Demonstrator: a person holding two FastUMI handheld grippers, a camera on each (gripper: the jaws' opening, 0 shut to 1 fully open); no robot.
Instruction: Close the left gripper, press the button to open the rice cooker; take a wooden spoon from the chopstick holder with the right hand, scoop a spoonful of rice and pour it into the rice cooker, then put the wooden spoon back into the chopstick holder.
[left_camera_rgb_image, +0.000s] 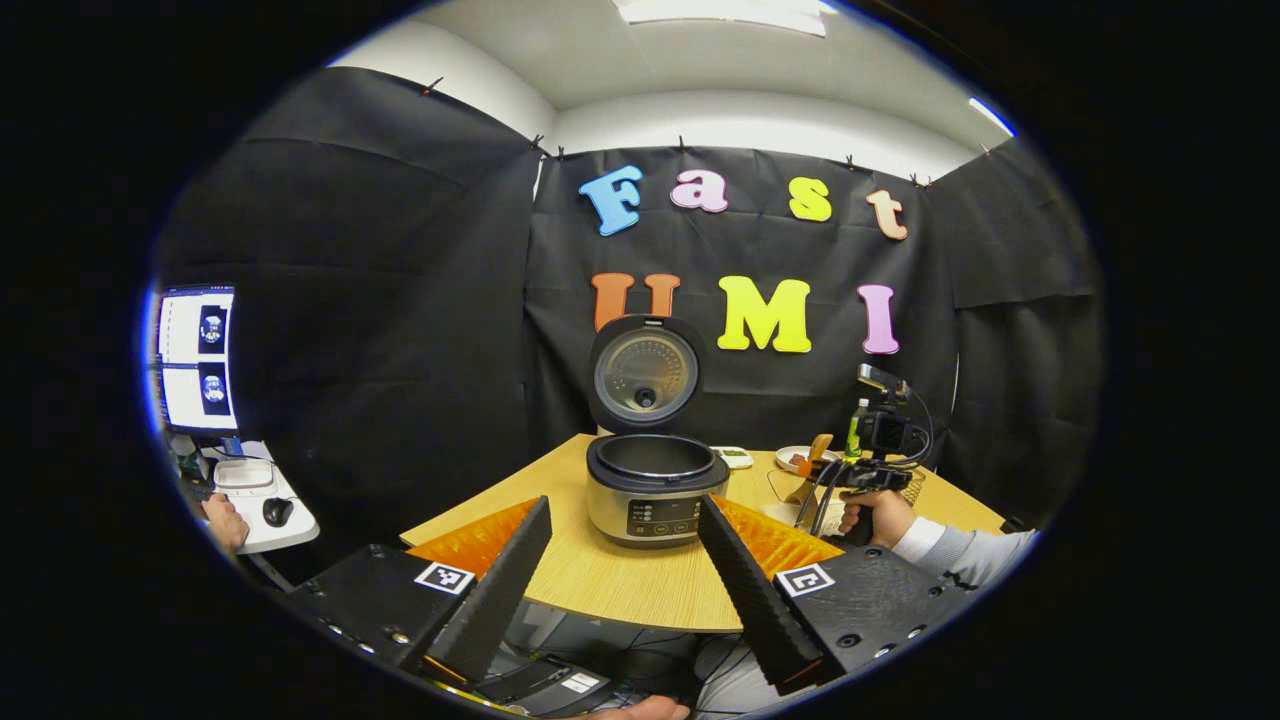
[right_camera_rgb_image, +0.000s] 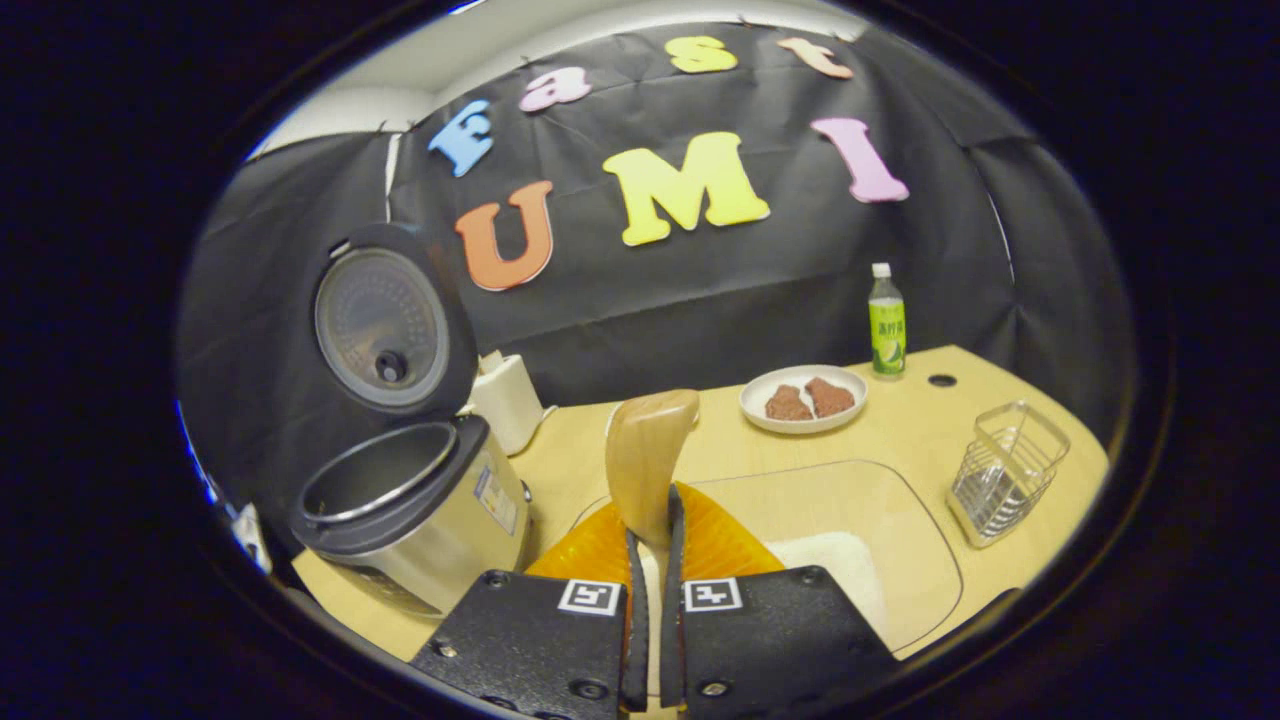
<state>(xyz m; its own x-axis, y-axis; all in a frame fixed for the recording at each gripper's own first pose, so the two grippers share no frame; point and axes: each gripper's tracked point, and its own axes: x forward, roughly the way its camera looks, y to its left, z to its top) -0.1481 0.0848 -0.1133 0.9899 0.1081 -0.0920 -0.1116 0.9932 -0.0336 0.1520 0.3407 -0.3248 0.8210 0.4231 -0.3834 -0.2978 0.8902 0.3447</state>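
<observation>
While open, rice cooker (right_camera_rgb_image: 400, 500) pot bare inside.

I see the wooden table (right_camera_rgb_image: 900, 420), on it the open rice cooker (right_camera_rgb_image: 420, 520), a plate (right_camera_rgb_image: 803, 400), a bottle (right_camera_rgb_image: 886, 325), a wire chopstick holder (right_camera_rgb_image: 1005, 470), a clear rice container (right_camera_rgb_image: 880, 530).

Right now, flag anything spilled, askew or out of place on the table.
Nothing stands out. The rice cooker stands upright with its lid open, the plate, bottle and wire holder sit upright, and no spilled rice shows.
</observation>
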